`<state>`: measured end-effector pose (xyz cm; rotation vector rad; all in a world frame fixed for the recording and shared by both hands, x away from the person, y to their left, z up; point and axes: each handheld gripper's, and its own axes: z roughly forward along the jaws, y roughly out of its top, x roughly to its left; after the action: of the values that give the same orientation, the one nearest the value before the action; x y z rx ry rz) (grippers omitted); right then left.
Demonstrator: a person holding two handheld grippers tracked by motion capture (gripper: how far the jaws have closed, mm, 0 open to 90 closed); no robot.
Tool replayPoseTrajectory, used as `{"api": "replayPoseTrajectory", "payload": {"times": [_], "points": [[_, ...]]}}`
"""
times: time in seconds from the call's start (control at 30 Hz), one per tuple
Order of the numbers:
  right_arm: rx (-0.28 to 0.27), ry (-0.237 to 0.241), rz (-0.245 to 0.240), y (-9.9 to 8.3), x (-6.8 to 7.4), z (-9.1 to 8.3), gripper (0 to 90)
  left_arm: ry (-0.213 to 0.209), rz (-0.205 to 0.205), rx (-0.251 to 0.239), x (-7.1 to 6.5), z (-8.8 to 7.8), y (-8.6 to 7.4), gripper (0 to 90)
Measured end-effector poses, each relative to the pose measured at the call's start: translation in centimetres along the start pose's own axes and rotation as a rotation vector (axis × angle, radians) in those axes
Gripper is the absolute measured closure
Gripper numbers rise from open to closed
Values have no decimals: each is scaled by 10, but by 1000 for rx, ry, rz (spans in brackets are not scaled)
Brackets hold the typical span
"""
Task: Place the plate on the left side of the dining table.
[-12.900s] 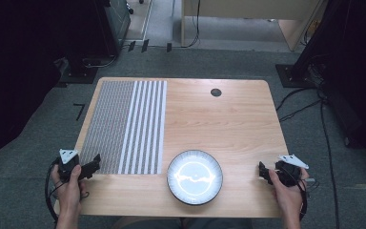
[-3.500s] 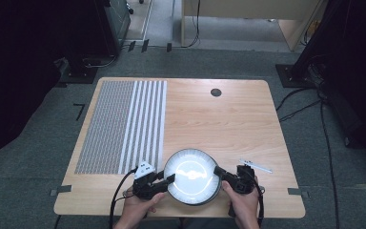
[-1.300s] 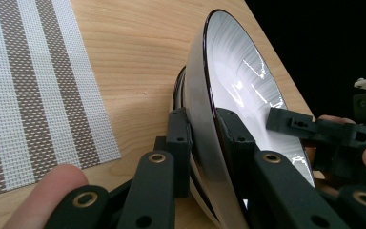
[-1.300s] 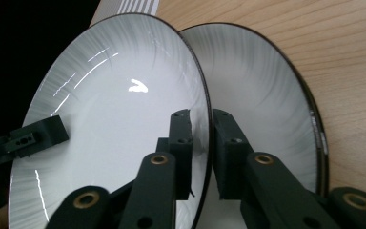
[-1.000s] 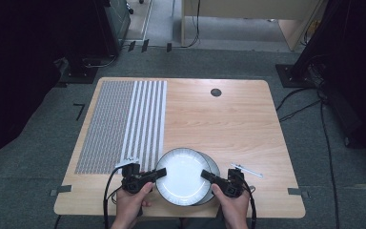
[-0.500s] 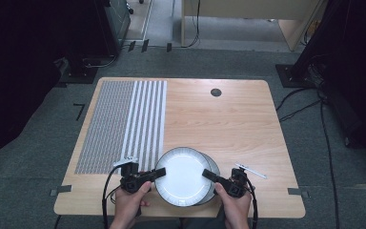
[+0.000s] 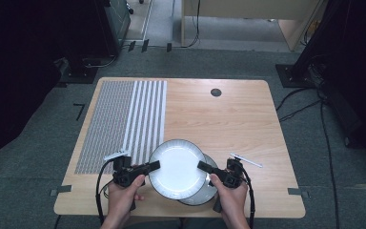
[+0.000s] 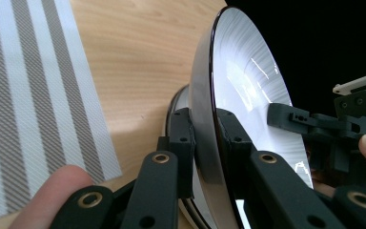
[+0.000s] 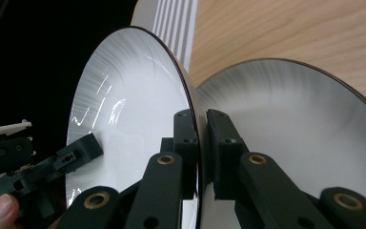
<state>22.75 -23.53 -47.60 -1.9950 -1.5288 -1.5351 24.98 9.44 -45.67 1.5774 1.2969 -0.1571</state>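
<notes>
A striped placemat (image 7: 124, 123) covers the wooden table's (image 7: 228, 119) left part (a dark round grommet (image 7: 216, 92) sits far back).

The upper plate (image 7: 177, 168) is round and white with a thin dark rim and fine radial ribbing on its shiny face. It sits lifted above the near edge of the table, roughly level in the high view, gripped at its left and right rims. Beneath it, shifted a little to the right and nearer, a second plate (image 7: 208, 194) of the same pattern lies flat on the wood, mostly covered, showing only a crescent at its right and near side. The two plates are apart.
</notes>
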Motion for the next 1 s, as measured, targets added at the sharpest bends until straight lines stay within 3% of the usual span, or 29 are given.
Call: {"api": "replayPoseTrajectory", "payload": {"times": [0.33,1.0], "points": [[29,25,-25,23,31,24,839,15,-2,-49,8,-20,26,796],[112,21,-37,53,74,99,835,71,-68,-94,60,-50,72,796]]}}
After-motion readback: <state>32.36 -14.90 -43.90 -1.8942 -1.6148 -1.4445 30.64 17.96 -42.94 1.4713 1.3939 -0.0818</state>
